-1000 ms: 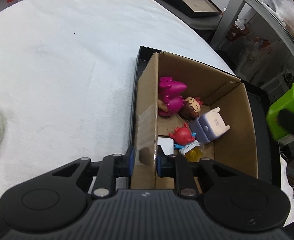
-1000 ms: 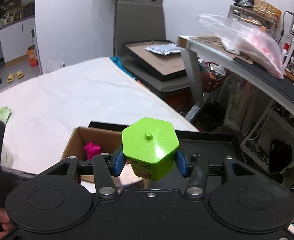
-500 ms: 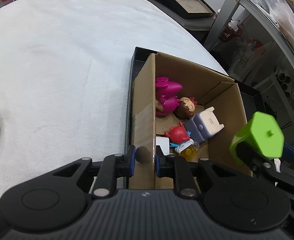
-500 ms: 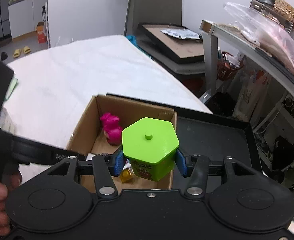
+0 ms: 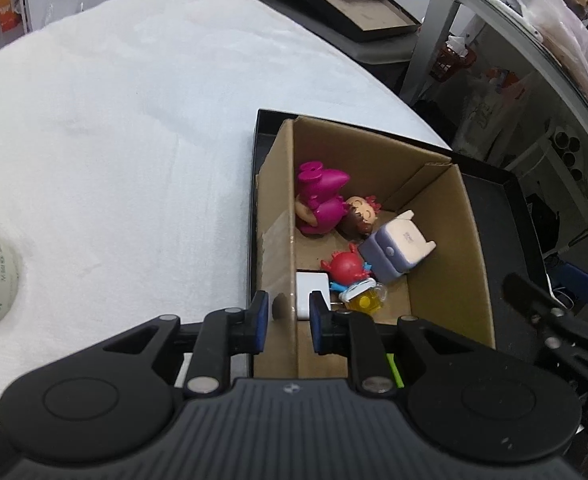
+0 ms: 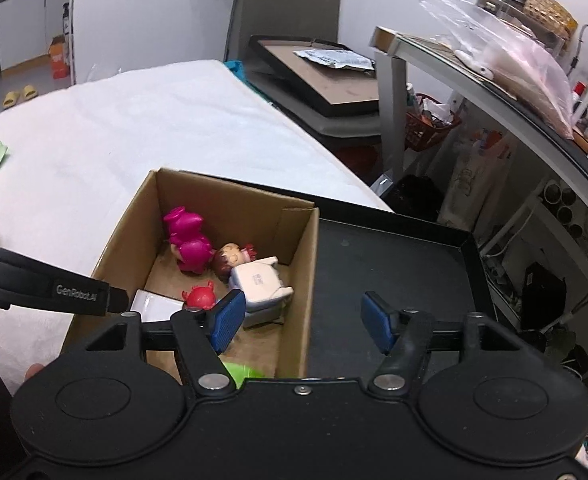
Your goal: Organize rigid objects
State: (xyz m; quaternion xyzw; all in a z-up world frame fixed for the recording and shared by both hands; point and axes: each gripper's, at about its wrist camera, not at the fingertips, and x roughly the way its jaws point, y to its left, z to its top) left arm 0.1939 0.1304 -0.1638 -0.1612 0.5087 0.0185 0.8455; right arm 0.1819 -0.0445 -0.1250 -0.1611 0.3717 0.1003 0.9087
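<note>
While the left gripper (image 5: 285, 316) clamps the cardboard box (image 5: 446, 248) wall at lower centre, the right gripper (image 6: 300, 322) has its jaws opening with nothing between them; the green container (image 6: 239, 372) peeks out inside the box beneath it, toys (image 6: 221, 264) farther back.

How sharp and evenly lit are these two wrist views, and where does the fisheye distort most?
Left wrist: sharp; cardboard box interior evenly lit, faint shadows; table edge bows strongly. Right wrist: sharp centre; shelf curves at the rim; plastic bag shows mild glare.
</note>
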